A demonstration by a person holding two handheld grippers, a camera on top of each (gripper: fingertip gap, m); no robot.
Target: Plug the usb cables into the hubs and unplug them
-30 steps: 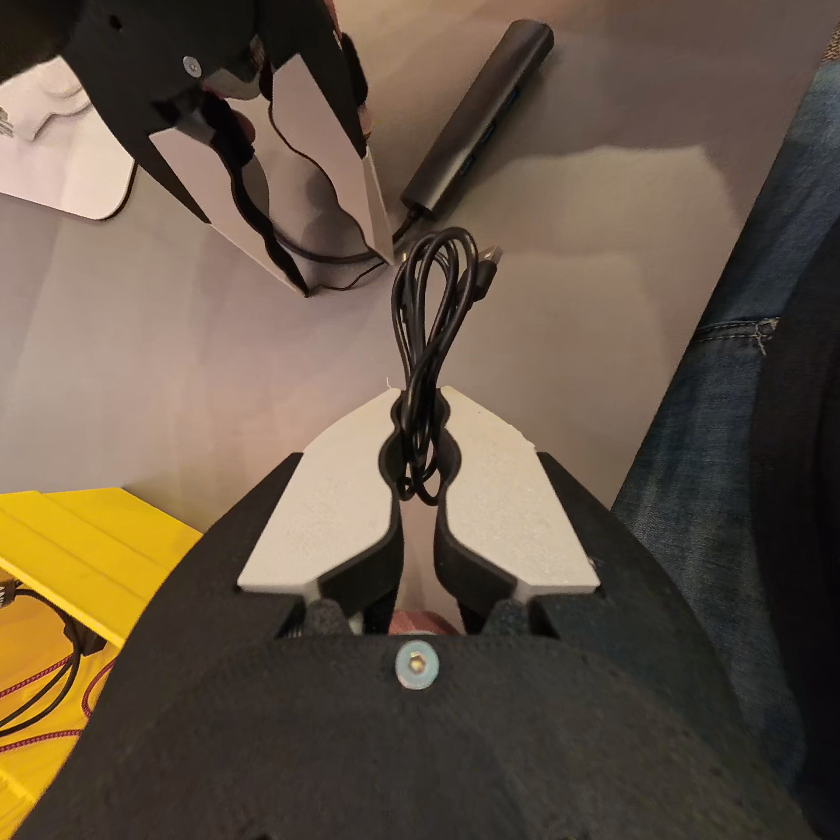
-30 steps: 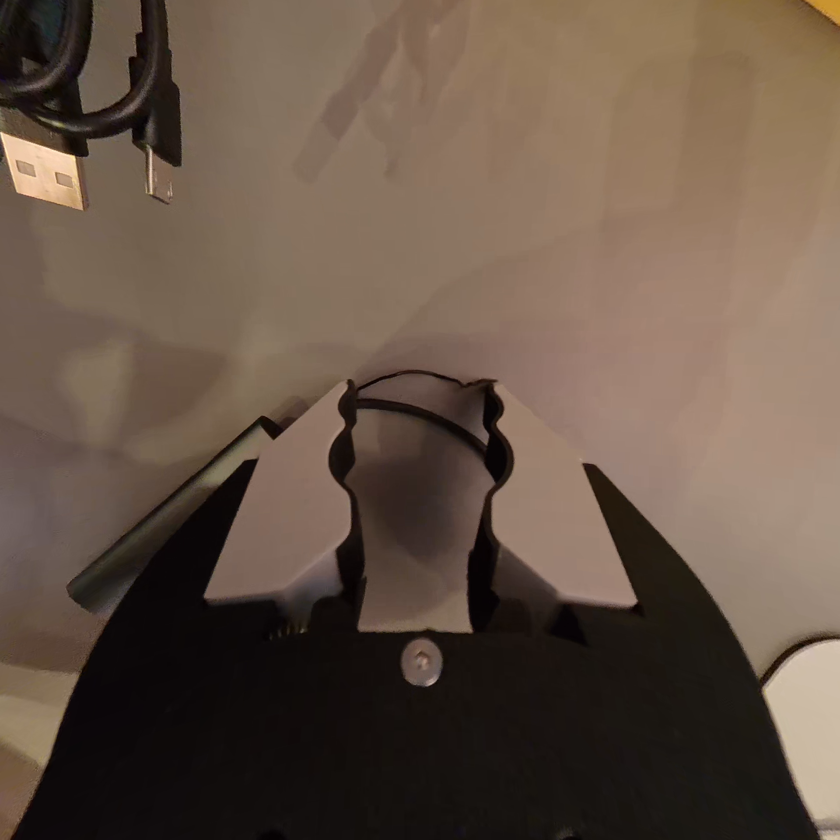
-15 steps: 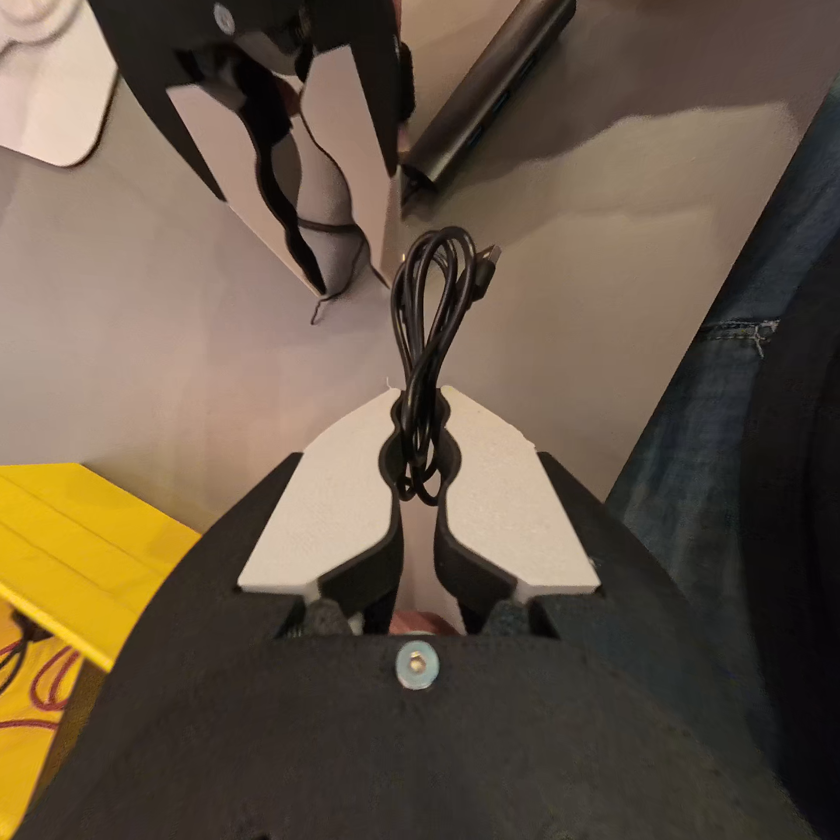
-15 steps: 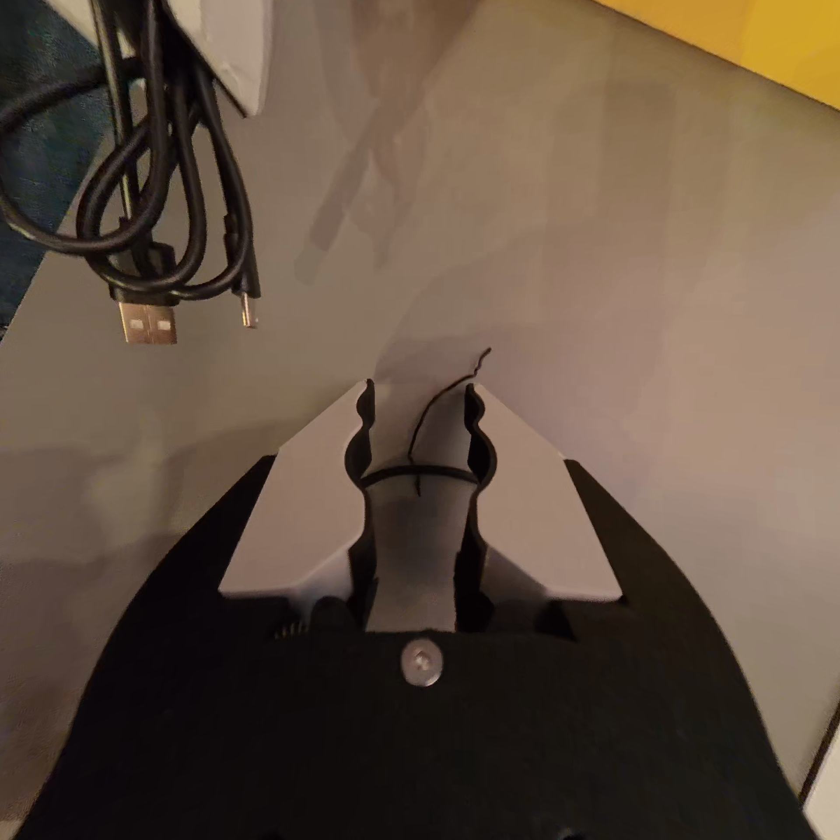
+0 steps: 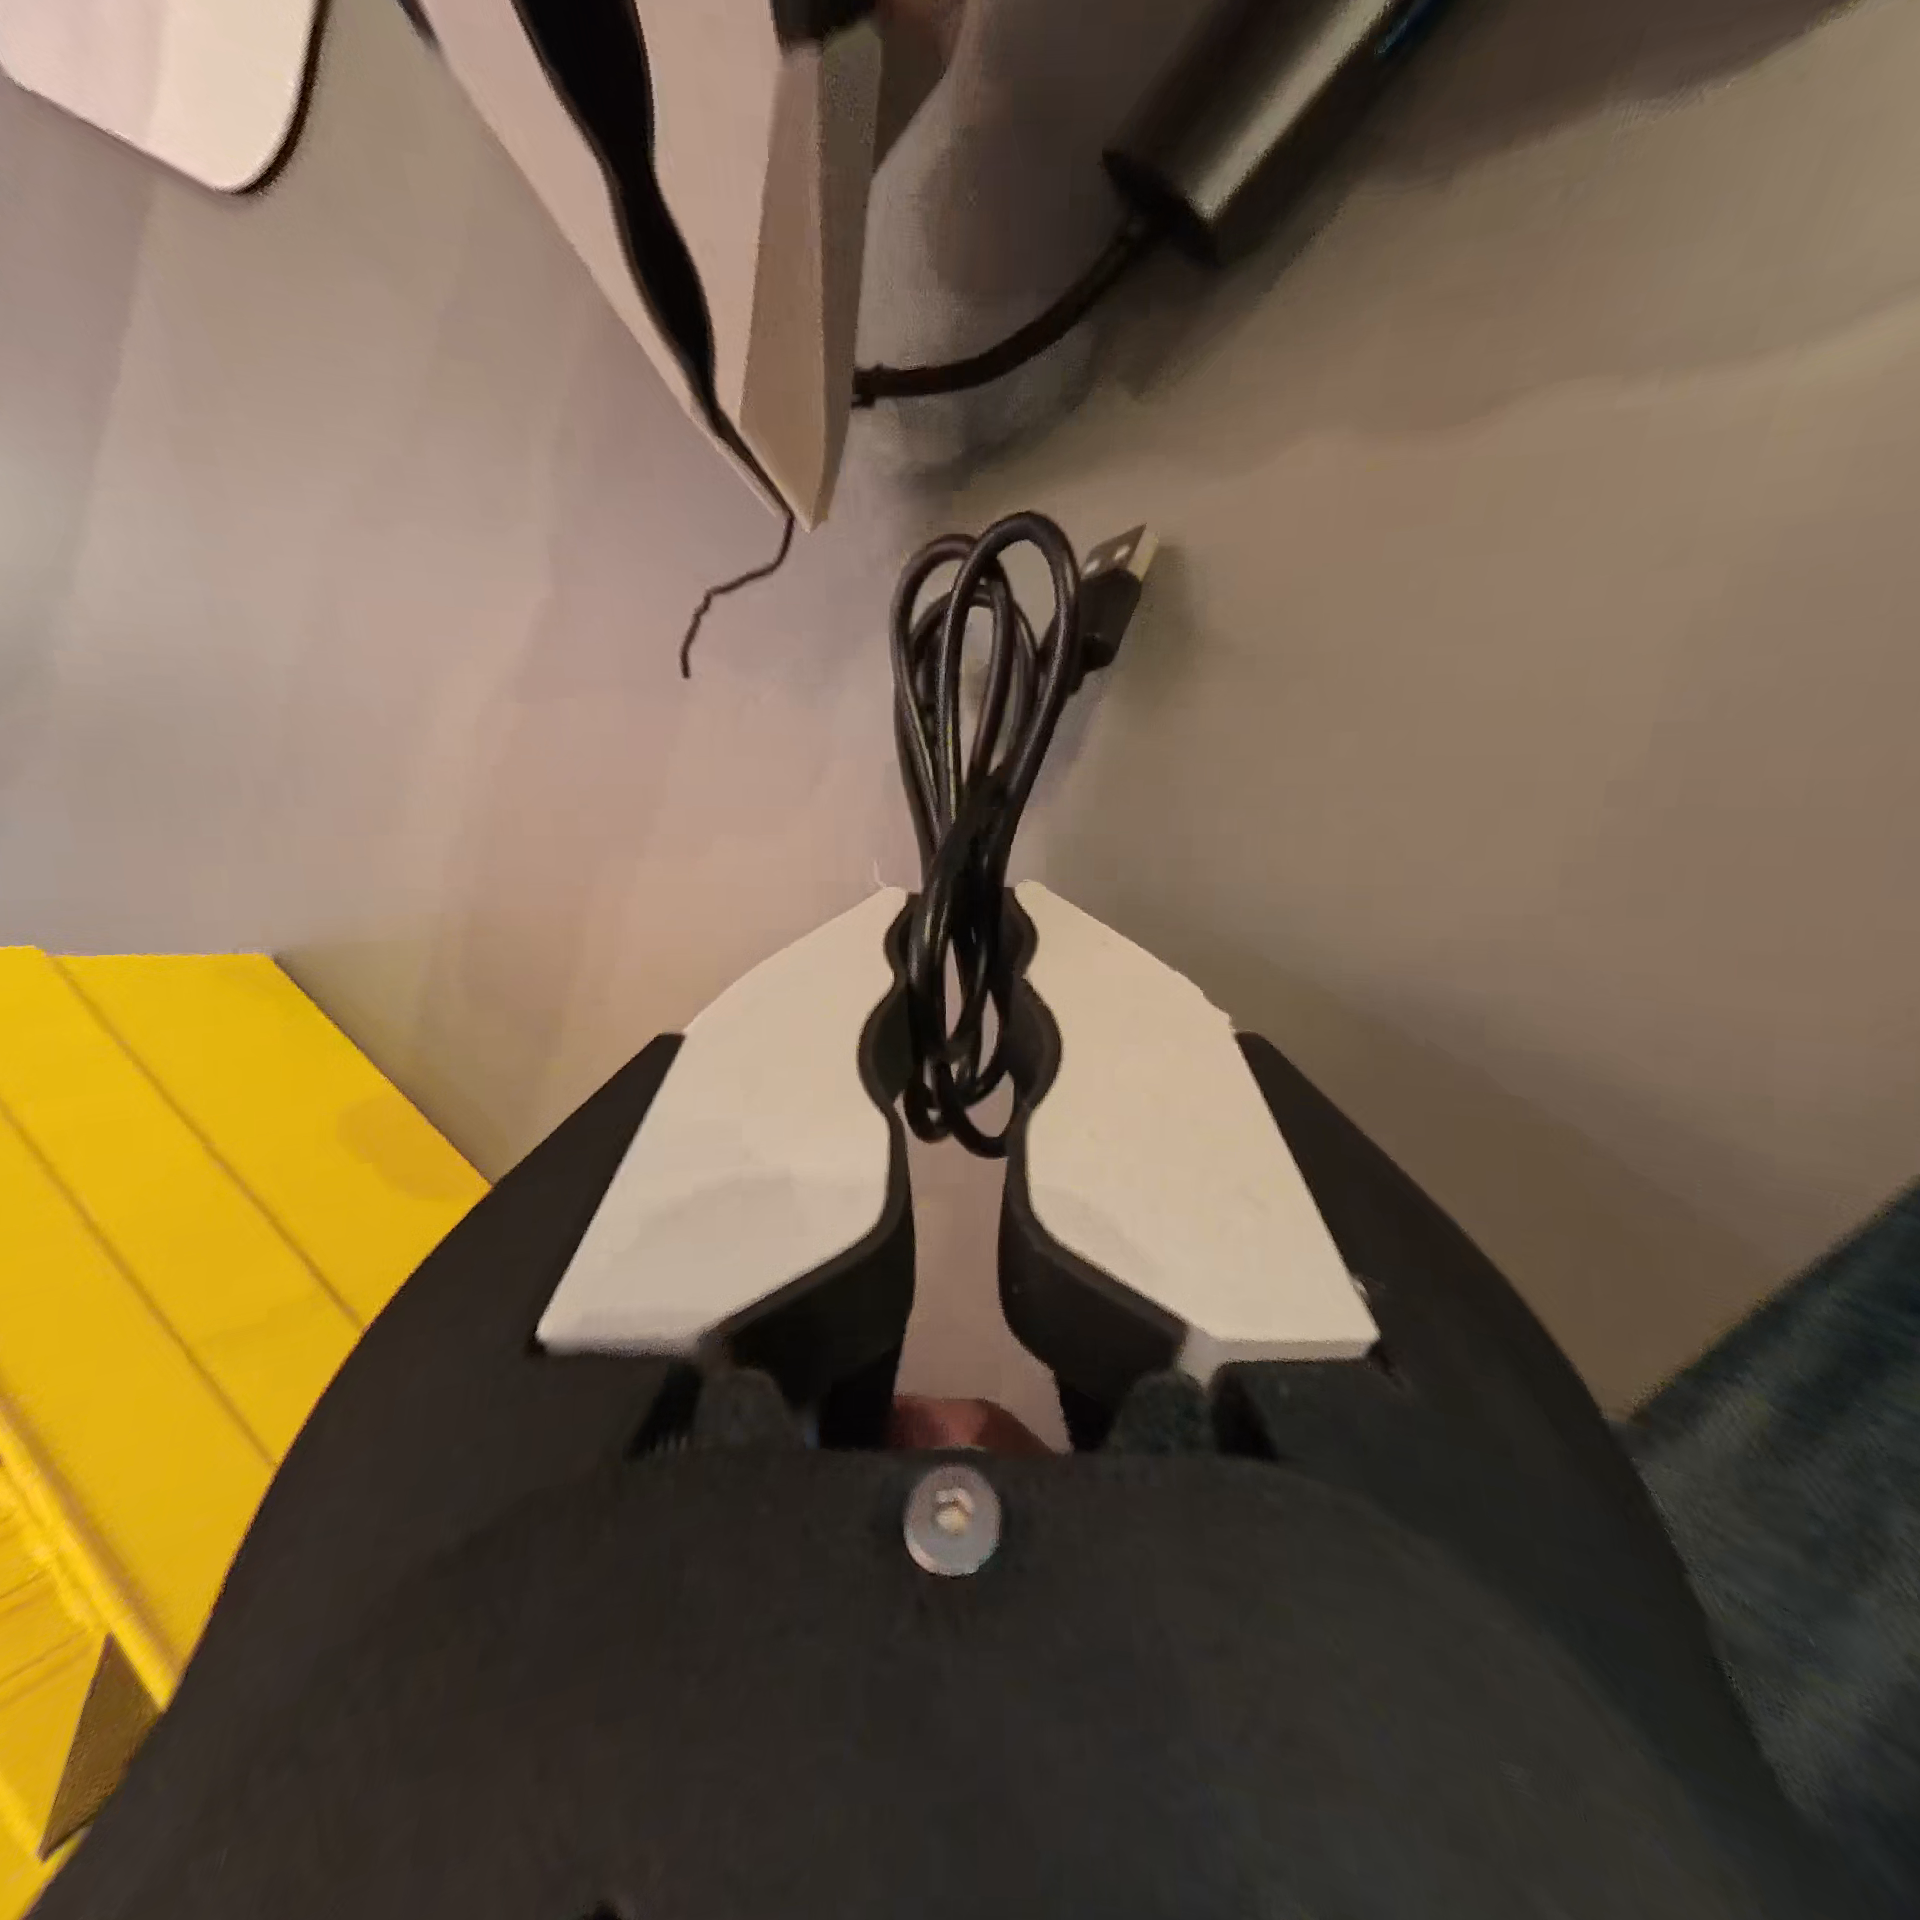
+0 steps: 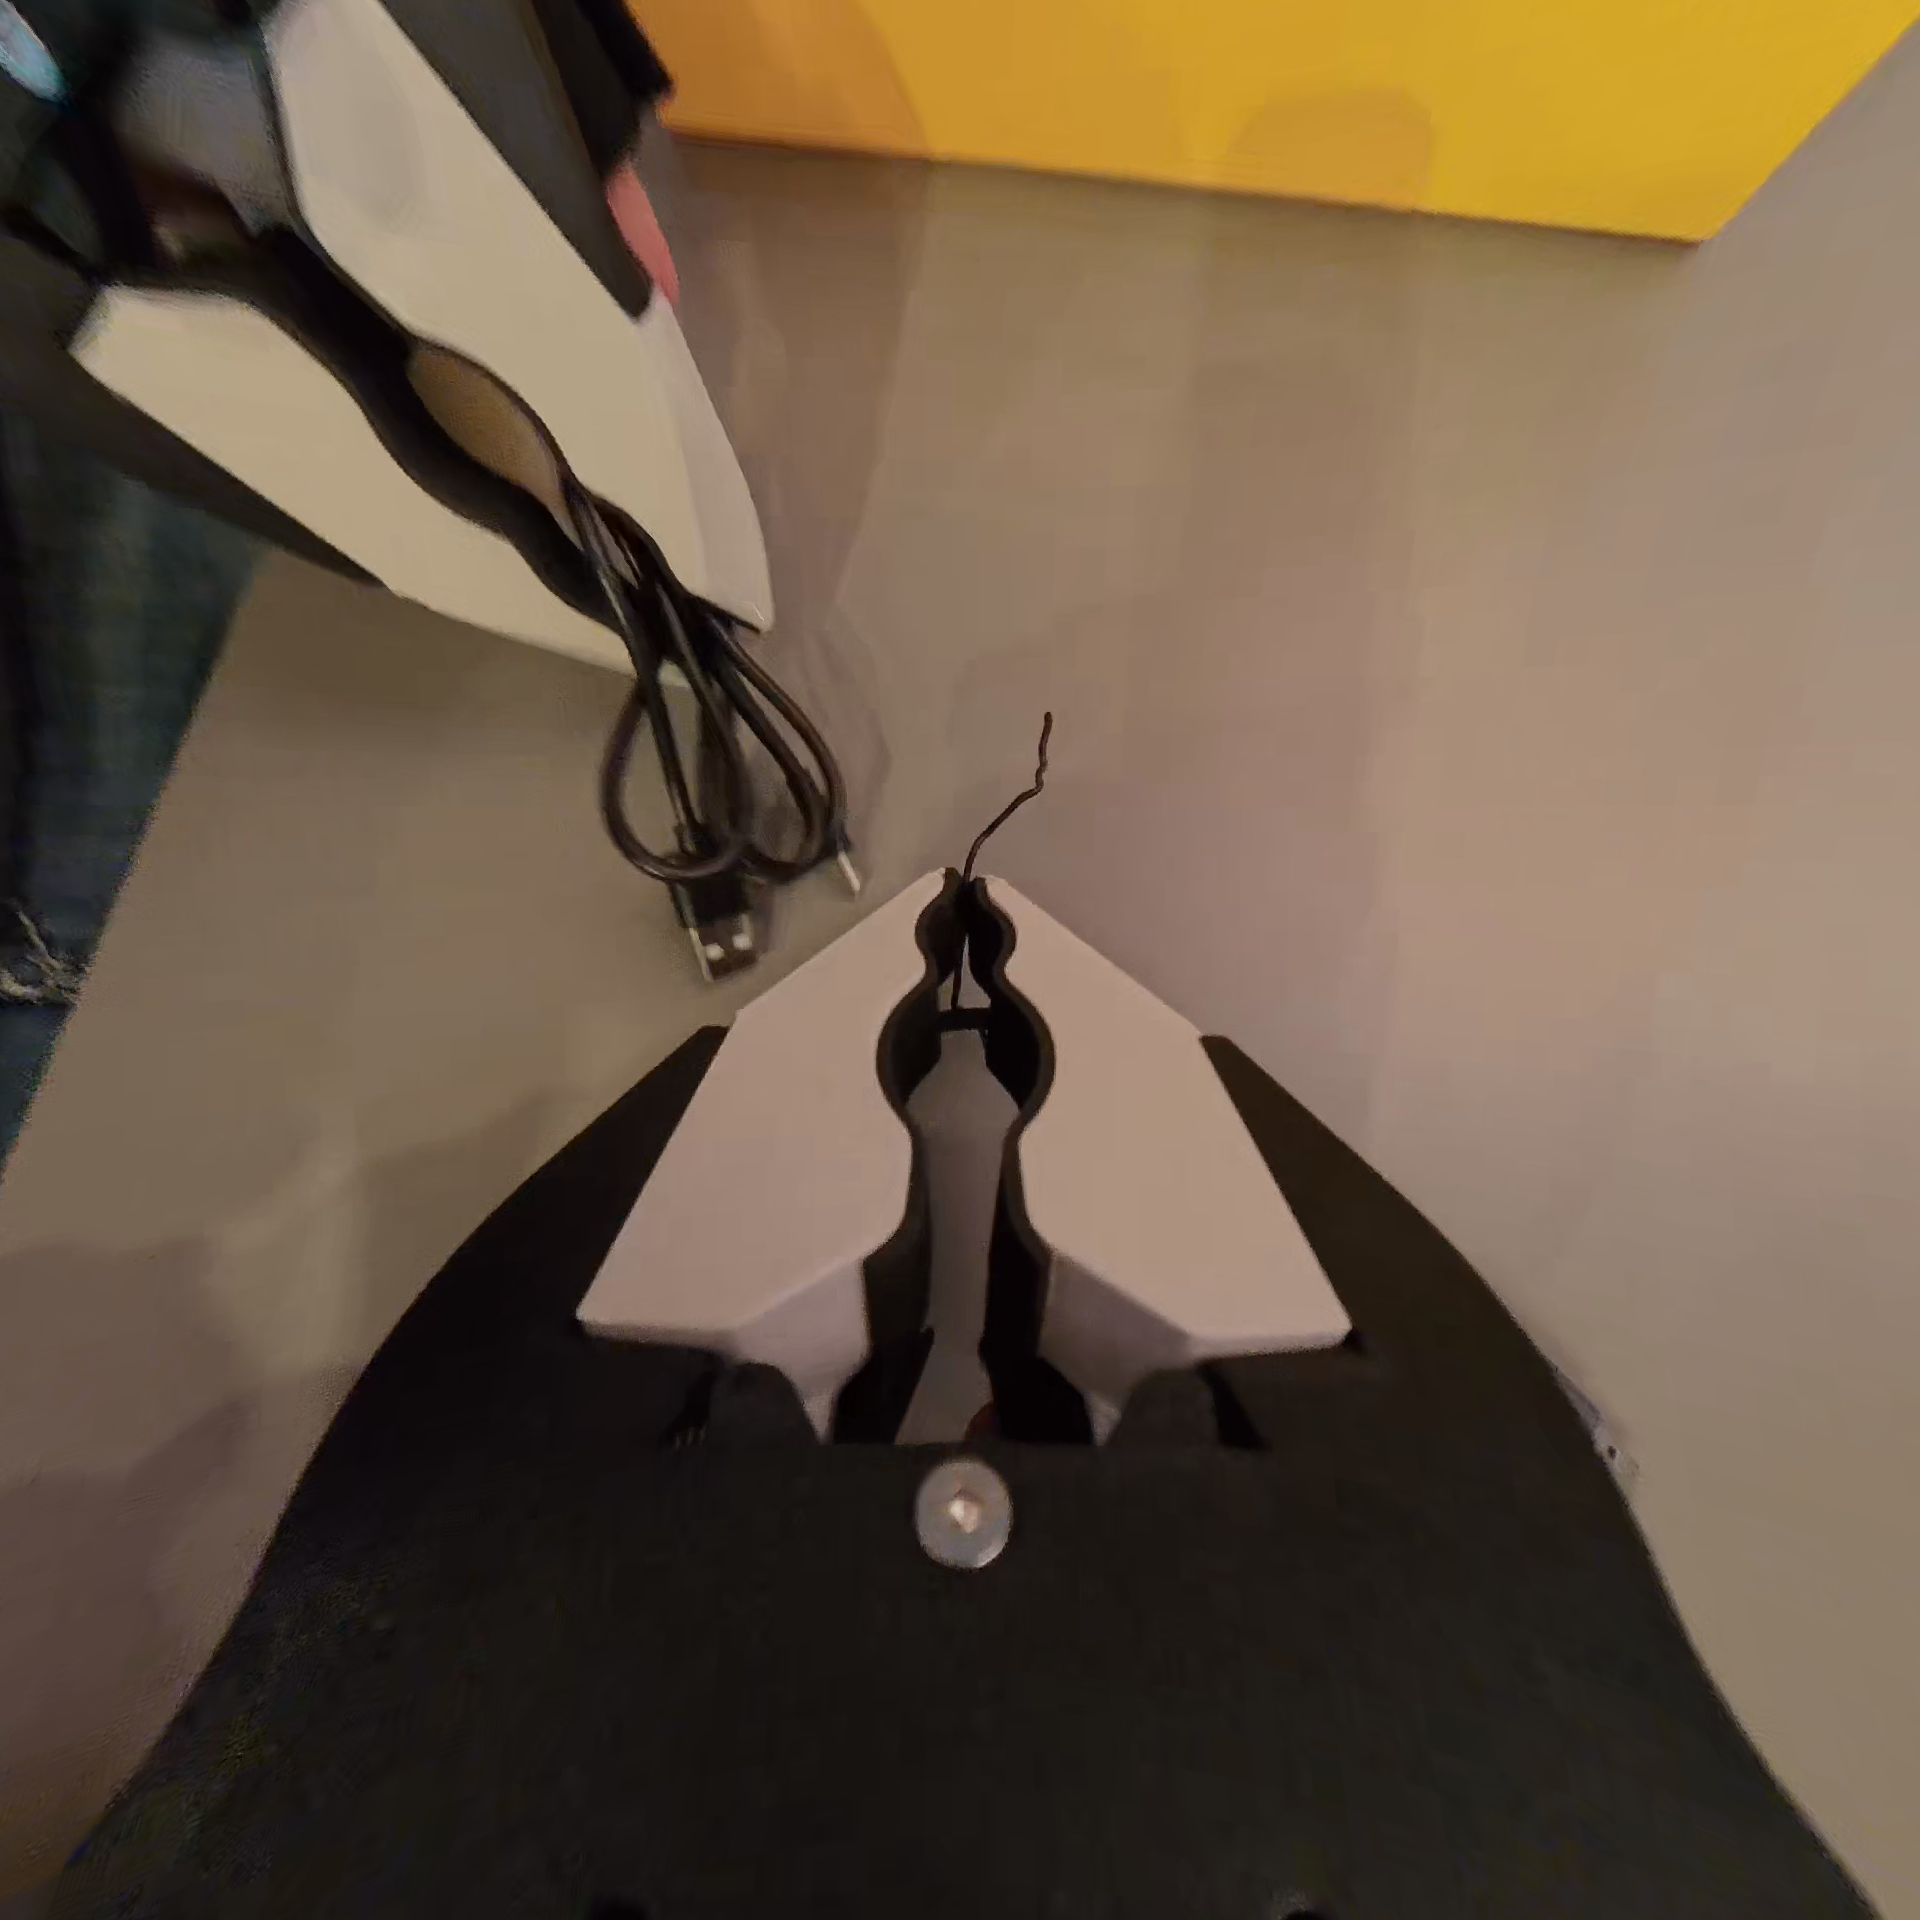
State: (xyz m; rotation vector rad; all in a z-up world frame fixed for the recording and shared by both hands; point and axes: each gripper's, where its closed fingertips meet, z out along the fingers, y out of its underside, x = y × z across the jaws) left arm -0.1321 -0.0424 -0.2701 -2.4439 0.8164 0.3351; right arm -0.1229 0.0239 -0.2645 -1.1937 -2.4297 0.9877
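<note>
Cable bundle (image 5: 971, 769) sits squeezed in our left gripper (image 5: 961, 899) so its plugs hang free. Our right gripper (image 6: 964, 883) pinches a thin black tie (image 6: 1013, 795), we think to loosen the bundle near the hub (image 5: 1247, 177).

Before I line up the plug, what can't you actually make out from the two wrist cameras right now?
- Hub, left wrist view: cut off by the top edge, blurred; its ports cannot be seen.
- Hub, right wrist view: not in view.
- Thin black wire in the right gripper: its lower end is hidden between the fingers.
- Coiled USB cable in the left gripper: small plug hidden behind the loops in the left view; visible in the right view.
</note>
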